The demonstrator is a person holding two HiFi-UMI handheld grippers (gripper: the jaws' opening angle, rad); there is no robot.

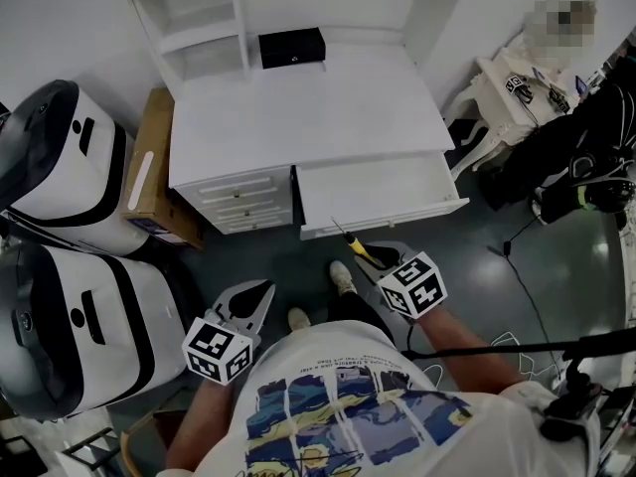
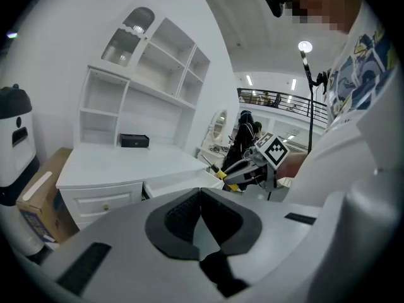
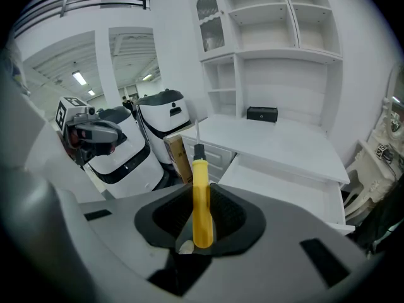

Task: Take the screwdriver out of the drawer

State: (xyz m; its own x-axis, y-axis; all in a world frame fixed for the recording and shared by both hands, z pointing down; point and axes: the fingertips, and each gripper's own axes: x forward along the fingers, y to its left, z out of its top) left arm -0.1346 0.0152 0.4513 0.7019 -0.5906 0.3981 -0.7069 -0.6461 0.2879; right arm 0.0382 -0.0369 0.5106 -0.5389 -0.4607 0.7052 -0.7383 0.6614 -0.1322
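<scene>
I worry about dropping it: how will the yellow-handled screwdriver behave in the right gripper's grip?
Probably stiff and light: the screwdriver is slim. Its smooth, round handle may pivot in the right gripper. Set down, it would likely roll.

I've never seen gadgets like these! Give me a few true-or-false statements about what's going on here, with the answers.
1. The right gripper holds a yellow-handled screwdriver. True.
2. The desk's drawer is pushed shut. False: it stands pulled out.
3. The left gripper also carries a tool. False: its fingers are together with nothing between them.
4. A black box sits at the back of the white desk. True.
</scene>
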